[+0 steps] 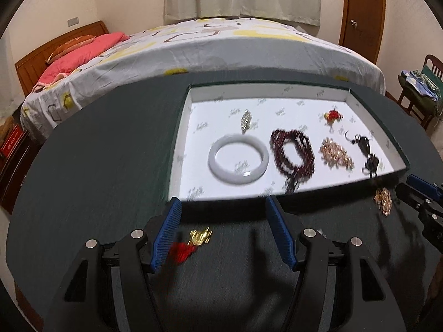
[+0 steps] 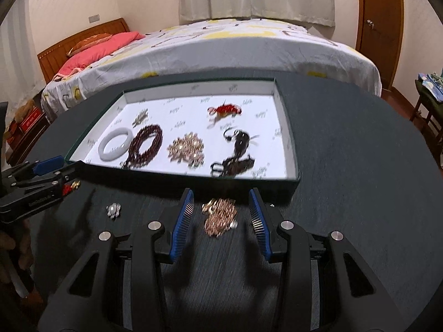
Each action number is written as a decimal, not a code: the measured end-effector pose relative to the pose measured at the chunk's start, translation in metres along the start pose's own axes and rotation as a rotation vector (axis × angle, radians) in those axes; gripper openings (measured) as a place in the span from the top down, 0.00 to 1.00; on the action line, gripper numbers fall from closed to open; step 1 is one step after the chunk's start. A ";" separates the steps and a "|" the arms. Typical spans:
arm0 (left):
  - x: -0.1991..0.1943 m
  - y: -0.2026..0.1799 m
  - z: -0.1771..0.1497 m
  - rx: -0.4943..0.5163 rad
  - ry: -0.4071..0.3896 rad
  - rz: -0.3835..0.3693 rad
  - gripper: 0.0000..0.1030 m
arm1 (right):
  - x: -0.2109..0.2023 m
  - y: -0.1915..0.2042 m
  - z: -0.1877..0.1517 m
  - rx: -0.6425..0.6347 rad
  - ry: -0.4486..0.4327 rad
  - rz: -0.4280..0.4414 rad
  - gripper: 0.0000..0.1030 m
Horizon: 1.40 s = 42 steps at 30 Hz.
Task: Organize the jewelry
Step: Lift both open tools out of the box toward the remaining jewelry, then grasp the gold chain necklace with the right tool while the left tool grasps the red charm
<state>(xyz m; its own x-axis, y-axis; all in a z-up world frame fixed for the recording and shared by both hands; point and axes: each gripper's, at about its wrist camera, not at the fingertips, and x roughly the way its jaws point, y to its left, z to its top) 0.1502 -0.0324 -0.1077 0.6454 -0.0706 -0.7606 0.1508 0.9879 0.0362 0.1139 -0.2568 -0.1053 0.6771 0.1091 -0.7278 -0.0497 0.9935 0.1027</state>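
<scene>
A dark round table (image 1: 97, 166) filled the lower part of both views, with a bed (image 1: 221, 44) behind it. On the table sat a shallow box (image 1: 177, 149) with a white lining, taking up the centre and right of the left wrist view. In the box lay a white bangle (image 1: 238, 159), just right of it a dark red bead bracelet (image 1: 294, 155), then a gold-pink chain cluster (image 1: 336, 153) and a black piece (image 1: 366, 152) near the right wall. A small gold brooch (image 1: 246, 120) and a red ornament (image 1: 333, 116) lay farther back.

The left gripper (image 1: 223, 207) stood at lower centre with its jaws spread and nothing between the pads; a gold charm with a red tassel (image 1: 193, 242) lay on the table just inside its left finger.

In the right wrist view, the right gripper (image 2: 221, 202) had its jaws apart, and a gold chain pile (image 2: 220, 215) lay on the table between the fingers, clear of both pads. A small pearl piece (image 2: 114, 210) sat at lower left of that view.
</scene>
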 end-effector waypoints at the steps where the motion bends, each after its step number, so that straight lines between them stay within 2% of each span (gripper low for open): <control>1: -0.001 0.002 -0.003 -0.003 0.005 0.003 0.40 | 0.000 0.000 -0.002 0.000 0.003 0.001 0.60; 7: 0.003 0.016 -0.017 -0.030 0.041 0.026 0.40 | 0.007 0.005 -0.010 -0.010 0.034 0.008 0.60; 21: 0.010 0.022 -0.021 -0.034 0.061 0.038 0.40 | 0.029 0.013 -0.013 -0.065 0.072 -0.035 0.60; 24: 0.012 0.023 -0.021 -0.039 0.066 0.043 0.40 | 0.029 0.014 -0.014 -0.079 0.074 -0.043 0.65; 26: 0.013 0.025 -0.022 -0.042 0.069 0.045 0.40 | 0.028 0.013 -0.014 -0.079 0.072 -0.043 0.78; 29: 0.014 0.026 -0.021 -0.044 0.070 0.048 0.40 | 0.028 0.012 -0.013 -0.075 0.071 -0.035 0.85; 42: 0.024 0.029 -0.021 -0.041 0.085 0.053 0.40 | 0.020 0.017 -0.013 -0.076 0.051 0.006 0.89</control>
<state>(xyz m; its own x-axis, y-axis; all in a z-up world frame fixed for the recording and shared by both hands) 0.1543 -0.0022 -0.1382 0.5854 -0.0075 -0.8107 0.0858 0.9949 0.0527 0.1173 -0.2373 -0.1270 0.6381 0.1148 -0.7614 -0.1109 0.9922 0.0567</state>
